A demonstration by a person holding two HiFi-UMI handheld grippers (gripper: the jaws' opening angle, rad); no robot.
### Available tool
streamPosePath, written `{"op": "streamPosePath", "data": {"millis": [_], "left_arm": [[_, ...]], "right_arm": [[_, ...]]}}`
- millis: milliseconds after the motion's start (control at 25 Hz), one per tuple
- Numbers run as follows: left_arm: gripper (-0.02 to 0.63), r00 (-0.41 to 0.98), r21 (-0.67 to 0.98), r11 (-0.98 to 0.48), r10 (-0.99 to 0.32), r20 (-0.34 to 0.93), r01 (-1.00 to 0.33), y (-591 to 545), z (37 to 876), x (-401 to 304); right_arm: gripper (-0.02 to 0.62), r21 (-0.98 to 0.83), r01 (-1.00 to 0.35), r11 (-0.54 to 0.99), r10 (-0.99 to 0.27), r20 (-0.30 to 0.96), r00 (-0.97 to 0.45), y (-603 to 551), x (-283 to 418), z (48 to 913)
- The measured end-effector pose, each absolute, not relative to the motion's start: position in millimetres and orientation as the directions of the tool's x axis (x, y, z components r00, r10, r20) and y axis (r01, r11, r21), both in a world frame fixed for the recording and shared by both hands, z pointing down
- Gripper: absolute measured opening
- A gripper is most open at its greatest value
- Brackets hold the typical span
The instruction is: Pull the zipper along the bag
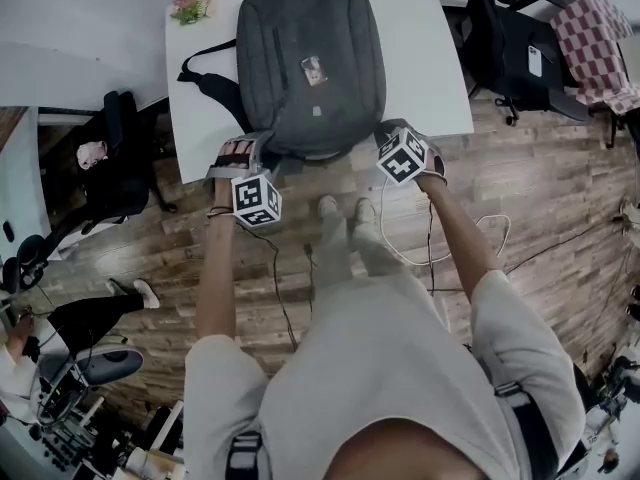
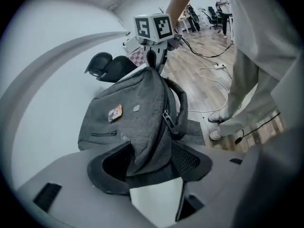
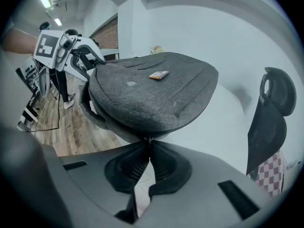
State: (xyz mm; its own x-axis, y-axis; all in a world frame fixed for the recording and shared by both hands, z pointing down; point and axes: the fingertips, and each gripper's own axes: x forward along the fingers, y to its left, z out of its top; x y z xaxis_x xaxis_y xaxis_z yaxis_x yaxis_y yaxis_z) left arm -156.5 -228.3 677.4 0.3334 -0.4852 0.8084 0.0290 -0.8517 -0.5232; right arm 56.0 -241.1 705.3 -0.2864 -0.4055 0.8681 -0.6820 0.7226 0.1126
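The grey bag [image 1: 300, 98] lies flat on the white desk [image 1: 440, 88], with its near end right at the desk's front edge where the person stands. At that end's right corner the right gripper [image 3: 149, 146] has its jaws together, pinched on a small metal zipper pull [image 3: 149, 139]. So the grab looks done. From here I can't tell how much of the zip has been run, and my guess is that most of the pull along the bag is still to come.

At the bag's near left corner the left gripper [image 2: 152, 148] has its jaws wide apart. The fabric corner sits between them but isn't clamped, so the bag isn't braced on that side. A second slider [image 2: 166, 118] shows on the bag's side seam, and nothing is touching it.

As for writing, there's little to read. A small orange-toned patch [image 1: 314, 69] sits on the bag's top face, and its print is too small to make out. Just nearer me is a tiny grey tag [image 1: 316, 110], which looks blank from here. The marker cube [image 1: 257, 200] on each gripper carries only black-and-white squares.

Beyond the bag's far left corner sits a little bunch of flowers [image 1: 193, 0]. A checked cloth [image 1: 600, 43] is draped well off to the bag's right.
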Motion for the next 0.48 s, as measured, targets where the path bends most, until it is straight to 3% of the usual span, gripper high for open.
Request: {"op": "streamPosePath", "data": {"millis": [120, 240, 480], "left_arm": [[0.283, 0.317, -0.508, -0.857, -0.46, 0.83, 0.087, -233, 682, -149], [0.261, 0.318, -0.472, -0.875, -0.42, 0.85, 0.106, -232, 684, -147], [0.222, 0.355, -0.425, -0.904, -0.383, 0.853, 0.048, -224, 684, -117]], "right_arm": [[0.018, 0.11, -0.682, 0.723, -0.402, 0.87, -0.286, -241, 56, 706], [0.018, 0.111, -0.678, 0.727, -0.398, 0.872, -0.284, -244, 58, 706], [0.018, 0.135, -0.709, 0.693, -0.412, 0.88, -0.235, -253, 86, 708]]}}
